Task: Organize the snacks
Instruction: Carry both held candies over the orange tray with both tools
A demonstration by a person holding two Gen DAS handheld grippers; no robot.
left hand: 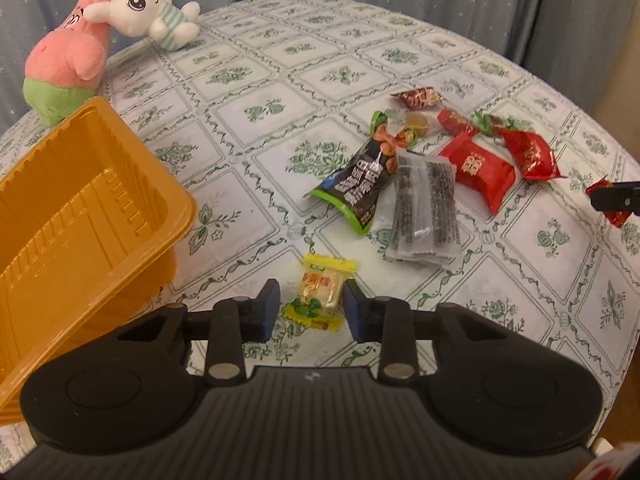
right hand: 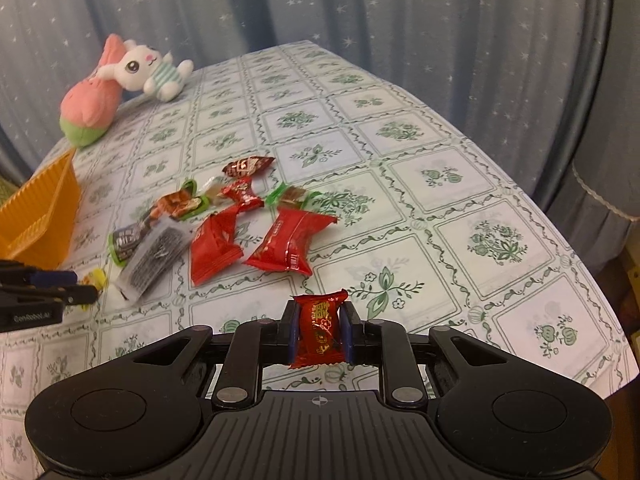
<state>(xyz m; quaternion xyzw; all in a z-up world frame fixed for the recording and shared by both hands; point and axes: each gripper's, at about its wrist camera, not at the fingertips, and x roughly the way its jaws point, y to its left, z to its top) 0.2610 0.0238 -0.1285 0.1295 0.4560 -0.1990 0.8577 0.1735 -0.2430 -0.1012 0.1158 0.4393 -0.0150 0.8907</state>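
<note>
left fingers (left hand: 310,306) straddle yellow candy (left hand: 322,294), unclenched; right fingers (right hand: 320,334) grasping red candy (right hand: 319,330)

We have open bench (right hand: 460,208) to the right of the snack pile (right hand: 224,224) and across the far middle. On the left the orange tray (left hand: 100,184) blocks the near edge, with two plush toys (left hand: 100,28) at the far left corner. The curtain (right hand: 400,20) closes off the far side.
</note>
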